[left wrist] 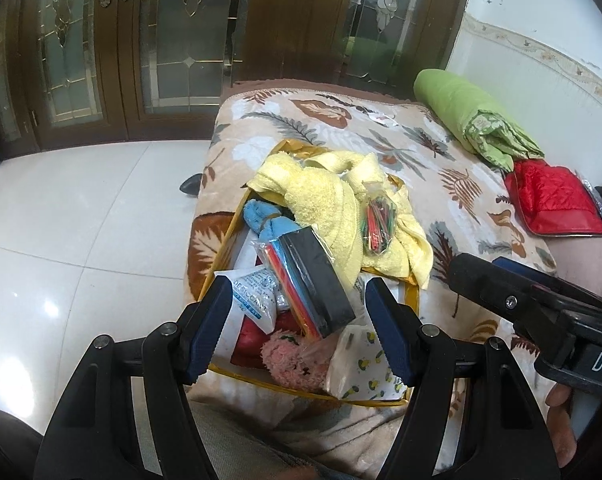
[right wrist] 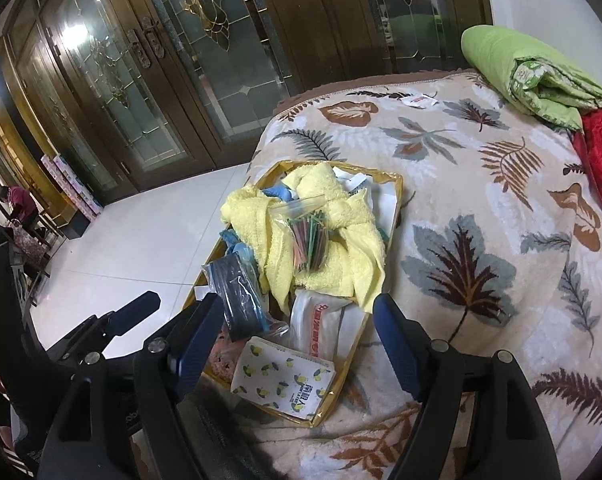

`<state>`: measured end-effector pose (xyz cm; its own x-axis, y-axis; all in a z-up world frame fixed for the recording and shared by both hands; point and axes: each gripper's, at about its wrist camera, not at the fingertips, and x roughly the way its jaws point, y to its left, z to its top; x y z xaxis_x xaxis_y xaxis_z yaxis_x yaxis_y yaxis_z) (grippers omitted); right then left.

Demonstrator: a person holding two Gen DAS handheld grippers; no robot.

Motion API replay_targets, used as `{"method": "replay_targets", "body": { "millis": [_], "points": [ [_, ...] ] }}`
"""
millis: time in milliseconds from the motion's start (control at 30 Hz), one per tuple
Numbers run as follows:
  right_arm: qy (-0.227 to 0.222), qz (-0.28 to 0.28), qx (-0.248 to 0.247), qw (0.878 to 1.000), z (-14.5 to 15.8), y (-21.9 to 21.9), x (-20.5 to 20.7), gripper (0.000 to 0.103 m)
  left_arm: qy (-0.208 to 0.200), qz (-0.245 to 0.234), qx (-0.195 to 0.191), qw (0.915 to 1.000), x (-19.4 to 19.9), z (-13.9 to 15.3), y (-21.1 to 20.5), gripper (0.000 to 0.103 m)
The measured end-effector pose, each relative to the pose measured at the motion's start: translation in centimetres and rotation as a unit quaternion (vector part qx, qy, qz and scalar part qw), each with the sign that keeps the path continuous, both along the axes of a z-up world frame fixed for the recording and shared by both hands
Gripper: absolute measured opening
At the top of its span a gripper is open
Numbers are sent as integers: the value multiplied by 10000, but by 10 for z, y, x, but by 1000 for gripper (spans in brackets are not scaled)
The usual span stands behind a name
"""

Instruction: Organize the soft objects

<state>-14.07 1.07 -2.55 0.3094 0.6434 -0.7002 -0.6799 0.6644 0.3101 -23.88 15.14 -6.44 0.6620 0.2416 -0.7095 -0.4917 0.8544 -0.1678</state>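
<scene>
Sitting heaped in a gold-edged tray [left wrist: 411, 292] on the bed [left wrist: 441, 184], the soft things are a crumpled yellow towel [left wrist: 321, 196] at the far end, a blue cloth [left wrist: 261, 220] beside it, and a pink fluffy item [left wrist: 289, 360] at the near end. A bag of coloured sticks [right wrist: 307, 240] lies on the towel; a black block in plastic wrap [left wrist: 321, 280] leans across the middle, its long axis running from near right to far left in the left wrist view. A lemon-print pouch [right wrist: 285, 380] rests at the near edge. The tray's long axis runs away from both cameras. Left gripper [left wrist: 297, 328]: fingers released, spread wide, nothing between them; they bracket the black block and the pink item, directly ahead and below. Right gripper [right wrist: 297, 340]: fingers also released and empty, hovering over the tray's near end above the pouch. Judgement: the left is nearer the pink item, the right better placed for the towel, lying ahead of it. A green quilt [left wrist: 473, 116] and red quilt [left wrist: 553, 200] lie well apart, toward the wall.
</scene>
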Motion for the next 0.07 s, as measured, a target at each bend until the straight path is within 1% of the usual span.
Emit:
{"method": "replay_targets", "body": {
  "millis": [67],
  "points": [
    [22,7,6,10000,0,1,0,77,-8,53,83,10000,0,1,0,70]
  ]
}}
